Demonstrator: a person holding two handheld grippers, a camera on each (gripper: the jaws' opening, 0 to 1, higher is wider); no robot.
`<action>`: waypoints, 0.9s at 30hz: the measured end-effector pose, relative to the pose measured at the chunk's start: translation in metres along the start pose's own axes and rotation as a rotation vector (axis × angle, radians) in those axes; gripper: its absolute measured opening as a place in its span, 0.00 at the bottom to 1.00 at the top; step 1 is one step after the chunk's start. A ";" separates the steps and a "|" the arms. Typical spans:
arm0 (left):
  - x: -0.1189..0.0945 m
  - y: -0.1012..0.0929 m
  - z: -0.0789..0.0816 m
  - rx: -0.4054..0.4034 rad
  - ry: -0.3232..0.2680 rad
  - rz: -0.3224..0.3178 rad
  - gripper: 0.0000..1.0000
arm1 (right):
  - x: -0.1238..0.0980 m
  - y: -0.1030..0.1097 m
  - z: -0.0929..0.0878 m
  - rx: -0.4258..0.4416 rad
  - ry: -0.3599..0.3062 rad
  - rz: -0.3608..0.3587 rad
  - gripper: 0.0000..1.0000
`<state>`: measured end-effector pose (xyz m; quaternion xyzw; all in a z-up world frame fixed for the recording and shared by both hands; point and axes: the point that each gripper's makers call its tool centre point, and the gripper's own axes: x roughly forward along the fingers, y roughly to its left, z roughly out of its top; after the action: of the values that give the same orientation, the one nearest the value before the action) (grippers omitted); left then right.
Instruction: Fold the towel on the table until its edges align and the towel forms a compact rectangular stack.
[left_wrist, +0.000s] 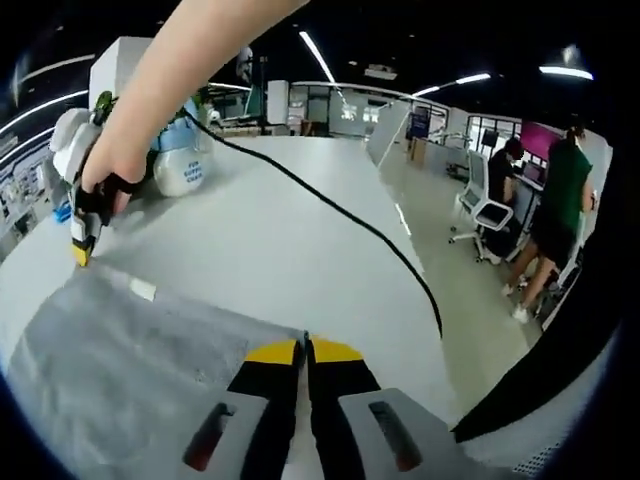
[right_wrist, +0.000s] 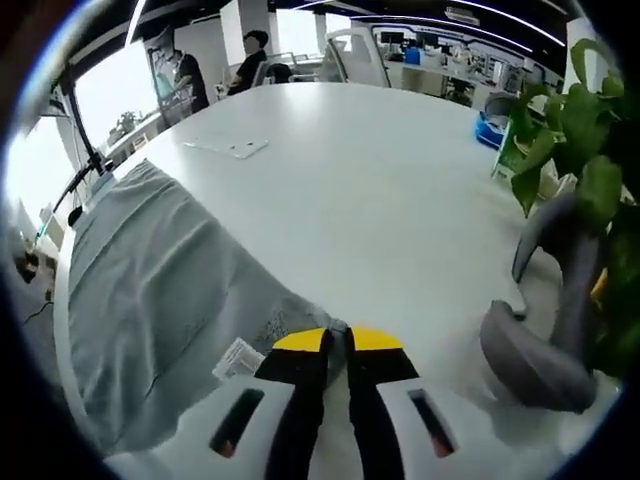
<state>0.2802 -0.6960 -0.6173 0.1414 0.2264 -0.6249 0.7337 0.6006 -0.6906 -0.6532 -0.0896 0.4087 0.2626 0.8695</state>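
Note:
A grey towel (left_wrist: 130, 360) lies flat on the white table (left_wrist: 300, 250). My left gripper (left_wrist: 305, 349) is shut, its yellow tips pinching the towel's near edge. A person's hand holds my right gripper (left_wrist: 80, 252) at the towel's far corner, close to a white label (left_wrist: 143, 289). In the right gripper view the towel (right_wrist: 150, 290) stretches away to the left over the table (right_wrist: 380, 180). There my right gripper (right_wrist: 347, 339) is shut on the corner, with the label (right_wrist: 238, 358) just left of the jaws.
A black cable (left_wrist: 330, 205) runs across the table, past a white and blue jar (left_wrist: 180, 160). People (left_wrist: 560, 200) and an office chair (left_wrist: 480, 205) stand beyond the table edge. A leafy plant (right_wrist: 580, 120) and a grey curved object (right_wrist: 540, 360) sit to the right.

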 end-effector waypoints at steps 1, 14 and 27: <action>-0.001 0.000 0.007 -0.018 -0.019 -0.003 0.02 | -0.002 0.001 0.000 -0.002 -0.004 -0.002 0.04; -0.020 -0.018 0.061 -0.059 -0.140 -0.041 0.02 | -0.039 0.004 0.014 0.162 -0.135 0.031 0.03; -0.042 -0.052 0.109 -0.111 -0.265 -0.094 0.02 | -0.106 0.011 0.034 0.246 -0.298 0.076 0.03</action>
<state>0.2416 -0.7230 -0.4985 0.0062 0.1680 -0.6584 0.7336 0.5609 -0.7094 -0.5499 0.0727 0.3074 0.2538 0.9142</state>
